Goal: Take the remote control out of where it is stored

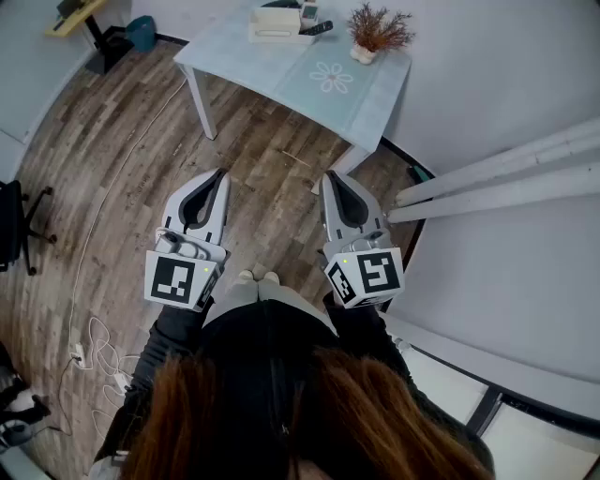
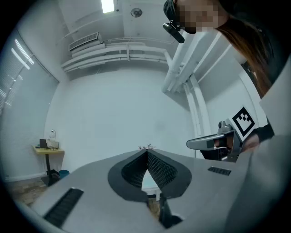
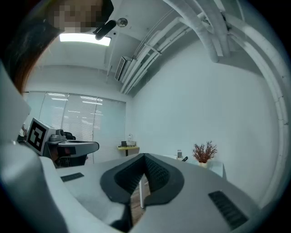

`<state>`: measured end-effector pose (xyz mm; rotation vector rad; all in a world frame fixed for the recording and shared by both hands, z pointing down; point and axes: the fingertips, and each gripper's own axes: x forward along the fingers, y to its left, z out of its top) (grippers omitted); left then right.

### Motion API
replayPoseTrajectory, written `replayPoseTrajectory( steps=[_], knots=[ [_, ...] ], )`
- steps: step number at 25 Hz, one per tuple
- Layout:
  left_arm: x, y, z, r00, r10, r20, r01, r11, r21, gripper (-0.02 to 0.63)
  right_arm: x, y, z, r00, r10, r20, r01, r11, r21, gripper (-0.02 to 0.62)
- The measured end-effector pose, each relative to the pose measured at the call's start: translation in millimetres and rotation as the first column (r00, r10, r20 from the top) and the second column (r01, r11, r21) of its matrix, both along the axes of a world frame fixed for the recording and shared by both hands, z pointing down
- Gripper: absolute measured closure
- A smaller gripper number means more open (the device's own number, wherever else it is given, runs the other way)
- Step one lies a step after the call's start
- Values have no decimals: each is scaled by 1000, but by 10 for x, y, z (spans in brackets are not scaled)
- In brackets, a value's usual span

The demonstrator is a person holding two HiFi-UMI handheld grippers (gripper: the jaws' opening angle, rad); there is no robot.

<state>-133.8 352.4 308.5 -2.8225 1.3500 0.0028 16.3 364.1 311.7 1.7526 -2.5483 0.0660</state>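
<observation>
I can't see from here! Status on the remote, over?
Left gripper, right gripper: jaws shut, empty. Remote untouched on far table, beside box. Only floor between, nothing blocking.

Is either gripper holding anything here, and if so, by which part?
Nothing is held. The left gripper and the right gripper both have their jaws closed together and empty, away from the table.

Floor [image 1: 122,141]: wood-look planks, grey-brown, loose cable [image 1: 94,333] lying at left. Walls plain white. White tabletop [image 1: 272,70] w/ flower motif stands by far wall, potted dried plant [image 1: 378,33] at its corner. Small yellow side table [image 2: 47,150], teal bin [image 1: 142,31] beside it. Blinds [image 3: 77,118] cover window wall. Ceiling light panel [image 3: 84,39] lit. White ducts [image 2: 113,50] run under ceiling.
</observation>
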Motion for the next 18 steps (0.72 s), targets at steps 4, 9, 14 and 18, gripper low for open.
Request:
replayPoseTrajectory(
  steps=[4, 9, 14, 18],
  knots=[
    [82, 4, -59, 1000, 9, 3, -9, 1000, 17, 600, 30, -21, -20, 1000, -3, -2, 3, 1000, 5, 581],
    [180, -23, -50, 1000, 12, 8, -12, 1000, 13, 600, 97, -36, -90, 998, -28, 51, 26, 999, 32, 581],
    [265, -72, -60, 1000, 3, 10, -3, 1000, 15, 600, 199, -94, -125, 997, -50, 62, 48, 998, 43, 580],
    [302, -124, -24, 1000, -25, 3, 25, 1000, 9, 600, 265, -173, -76, 995, -73, 74, 71, 997, 42, 580]
  ],
)
